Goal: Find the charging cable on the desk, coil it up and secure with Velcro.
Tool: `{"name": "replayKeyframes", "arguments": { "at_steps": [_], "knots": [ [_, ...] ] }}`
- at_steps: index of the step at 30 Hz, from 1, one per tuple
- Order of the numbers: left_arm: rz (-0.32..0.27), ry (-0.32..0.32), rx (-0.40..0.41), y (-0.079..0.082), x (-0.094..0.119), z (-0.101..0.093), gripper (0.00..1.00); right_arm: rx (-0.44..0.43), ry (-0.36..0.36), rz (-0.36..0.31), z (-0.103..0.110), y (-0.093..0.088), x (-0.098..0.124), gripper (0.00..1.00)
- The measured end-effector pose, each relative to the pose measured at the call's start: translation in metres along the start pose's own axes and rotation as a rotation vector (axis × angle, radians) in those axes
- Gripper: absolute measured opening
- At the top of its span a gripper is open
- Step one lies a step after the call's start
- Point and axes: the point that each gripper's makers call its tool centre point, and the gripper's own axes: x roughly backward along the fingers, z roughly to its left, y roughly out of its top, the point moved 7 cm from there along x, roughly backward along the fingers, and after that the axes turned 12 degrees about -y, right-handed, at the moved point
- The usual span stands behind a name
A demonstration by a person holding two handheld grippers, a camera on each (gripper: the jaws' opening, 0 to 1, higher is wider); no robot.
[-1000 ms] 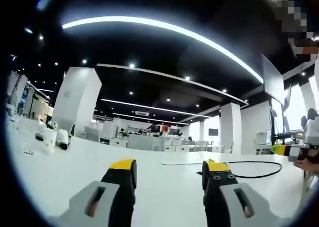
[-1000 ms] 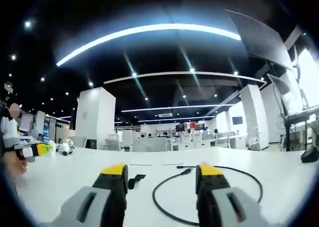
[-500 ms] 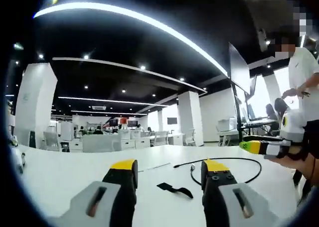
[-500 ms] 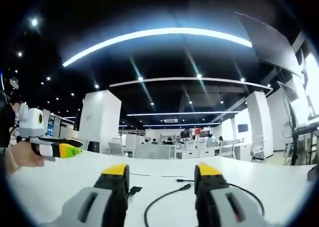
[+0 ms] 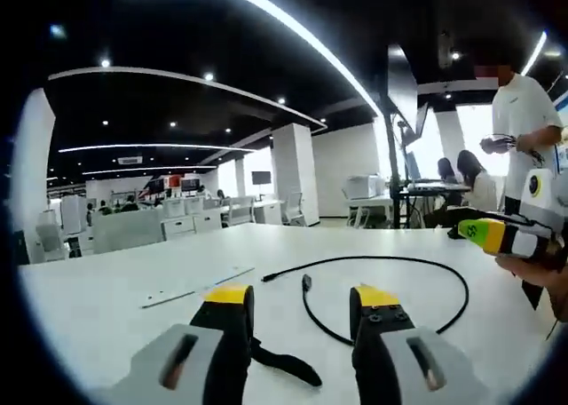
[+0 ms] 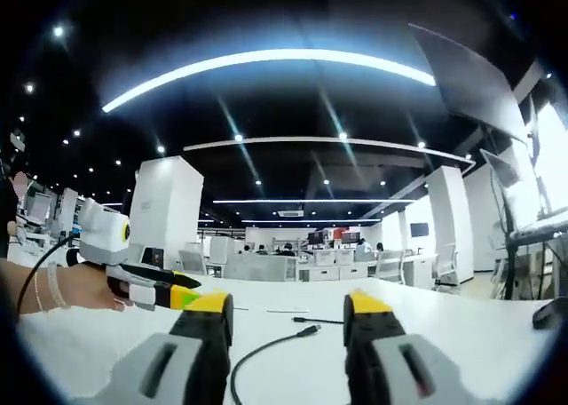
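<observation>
The cable (image 5: 390, 289) lies loose on the white counter (image 5: 106, 289), in a wide open ring just ahead of the left gripper (image 5: 297, 300). One plug end (image 5: 306, 283) sits right in front of that gripper, between its jaws as the left gripper view looks along them. The strap (image 5: 284, 362) is a dark strip lying flat on the counter, close in by the left jaw.

What could go wrong? The cable is thin and lies flat, so a gripper coming down too high could close on nothing. A gripper coming in crooked could push the ring along the smooth counter and not catch it. The strap is so near the left jaw that a careless move might knock it away or grab it with the cable. The two grippers are close together, so they might bump.

The left gripper is open wide. It holds nothing and hangs above the counter. The right gripper (image 6: 288, 305) is open wide too and holds nothing. The cable's end (image 6: 302, 332) lies on the counter just ahead, between its jaws.
</observation>
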Motion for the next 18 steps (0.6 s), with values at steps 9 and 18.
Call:
{"name": "replayKeyframes", "arguments": {
  "at_steps": [9,18],
  "knots": [
    [0.105,-0.055,0.001,-0.012,-0.053,0.011,0.42,0.027,-0.005,0.024,0.004,-0.001,0.0,0.51],
    [0.178,-0.079,0.041,-0.026,-0.098,0.02,0.4,0.051,-0.01,0.041,0.002,-0.003,-0.006,0.51]
  ]
}}
